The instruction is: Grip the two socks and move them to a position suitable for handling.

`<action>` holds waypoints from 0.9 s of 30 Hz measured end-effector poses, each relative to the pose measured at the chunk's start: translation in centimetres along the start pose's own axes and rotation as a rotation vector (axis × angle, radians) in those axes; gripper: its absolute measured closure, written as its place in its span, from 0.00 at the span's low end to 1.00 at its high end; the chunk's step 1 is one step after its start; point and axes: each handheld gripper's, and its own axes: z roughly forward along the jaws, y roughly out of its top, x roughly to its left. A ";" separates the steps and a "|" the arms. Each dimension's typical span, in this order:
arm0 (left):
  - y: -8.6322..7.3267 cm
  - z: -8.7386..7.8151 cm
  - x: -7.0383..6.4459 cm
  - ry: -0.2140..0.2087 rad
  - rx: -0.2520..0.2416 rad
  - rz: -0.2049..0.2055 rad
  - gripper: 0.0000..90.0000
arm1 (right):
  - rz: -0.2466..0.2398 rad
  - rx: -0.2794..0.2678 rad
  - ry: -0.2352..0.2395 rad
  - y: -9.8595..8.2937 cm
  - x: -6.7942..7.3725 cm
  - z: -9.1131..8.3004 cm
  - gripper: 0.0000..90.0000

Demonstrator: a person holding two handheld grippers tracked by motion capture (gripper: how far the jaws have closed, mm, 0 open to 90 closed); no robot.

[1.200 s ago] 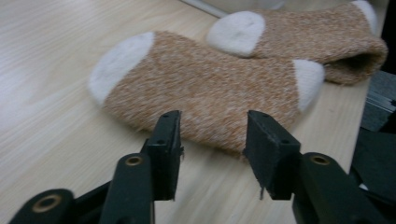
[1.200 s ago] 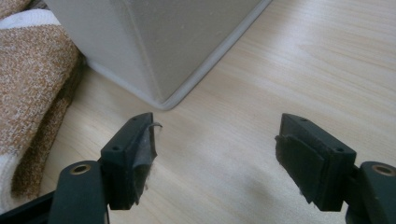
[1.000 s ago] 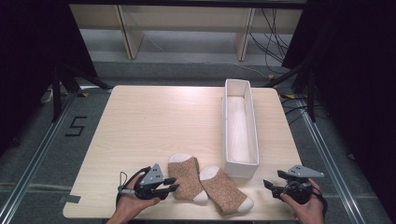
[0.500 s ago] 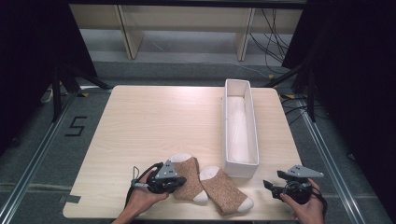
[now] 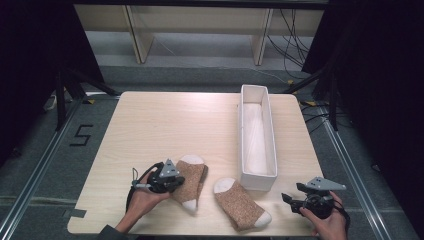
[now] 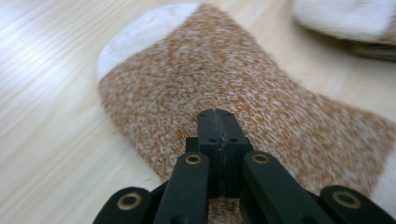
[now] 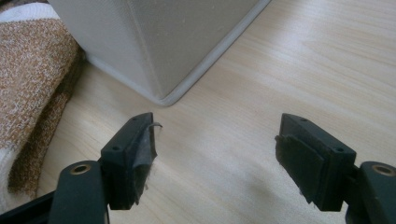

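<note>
Two grippers in play. Your left gripper point(image 6: 217, 122) has its jaws pressed together, tips right over the speckled brown body of the left sock point(image 6: 243, 88); whether any fabric is pinched between them you can't tell from the left gripper view (no fold shows at the tips). In the high view that left gripper point(image 5: 172, 184) sits on the sock's point(image 5: 191, 181) left edge, your left hand point(image 5: 145, 196) behind it.

Your right gripper point(image 7: 215, 147) has its jaws spread wide, nothing between them, bare worktop point(image 7: 289, 70) below. It points at the near corner of the white bin point(image 7: 154, 42). High view puts the right gripper point(image 5: 289, 199) at the front right of the worktop, just off the bin's near end, held in your right hand point(image 5: 327, 220).

Left sock: flat on the worktop near the front edge, white toe cap toward the far side, white band at the near end. Right sock point(image 5: 241, 204) lies just beside it, apart, angled, its white toe near the bin's front end point(image 5: 258, 176); its edge also shows at the left of the right gripper view point(image 7: 32, 70).

Bin: long, narrow, white, standing lengthwise on the right half of the worktop point(image 5: 165, 125). Floor mark "5" point(image 5: 81, 135) sits left of the worktop.
</note>
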 end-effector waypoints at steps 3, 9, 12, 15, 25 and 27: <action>0.0 -0.1 1.5 0.036 0.015 -0.013 0.99 | 0.029 0.010 0.004 0.0 0.2 0.0 0.32; 0.0 -0.1 3.7 0.086 0.023 -0.045 0.99 | 0.054 0.016 0.010 -0.1 0.3 0.1 0.32; 0.3 -0.7 3.7 0.076 0.001 -0.054 0.99 | 0.033 0.007 0.006 -0.1 0.2 0.1 0.32; 1.0 -0.9 2.8 0.034 -0.026 -0.044 0.99 | 0.009 0.005 -0.005 -0.1 0.0 0.1 0.32; 3.2 2.5 1.5 0.007 0.014 -0.013 0.99 | 0.034 0.012 0.006 -0.1 0.1 0.1 0.32; 3.5 2.7 2.0 0.057 0.028 -0.004 0.99 | 0.032 0.011 0.008 -0.1 0.1 0.1 0.32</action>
